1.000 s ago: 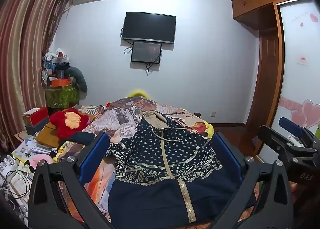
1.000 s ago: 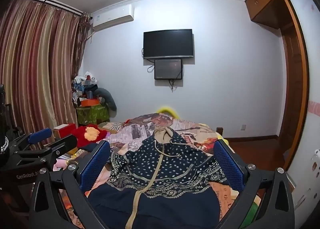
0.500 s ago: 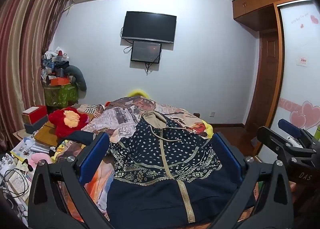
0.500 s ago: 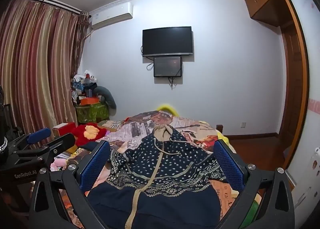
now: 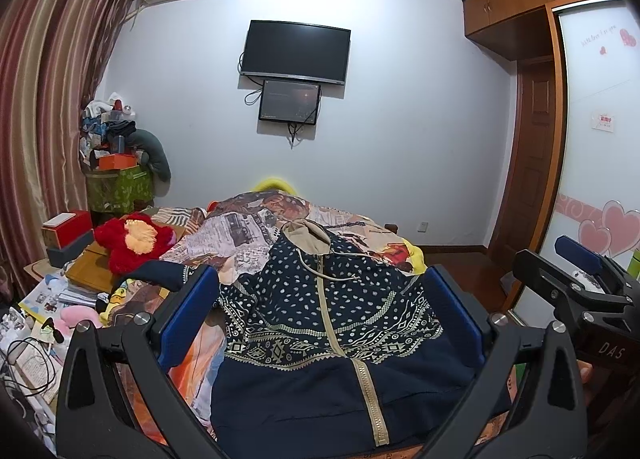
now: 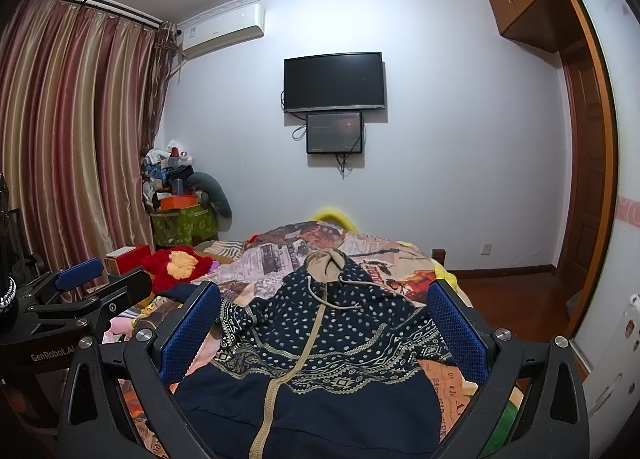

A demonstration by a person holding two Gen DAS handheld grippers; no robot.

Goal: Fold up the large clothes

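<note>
Both jaws wide and empty above navy patterned zip-up hoodie (image 5: 332, 323) spread face-up on printed bedspread (image 5: 240, 235): left gripper (image 5: 320, 311), right gripper (image 6: 324, 319); pinch hem corners evenly, fold square.

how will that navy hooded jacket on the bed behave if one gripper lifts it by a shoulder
The navy hooded jacket will probably sag and drape: it lies limp, following the bedspread. Its left sleeve and drawstring would likely trail. The zipper may make the front hang a little stiffer.
</note>
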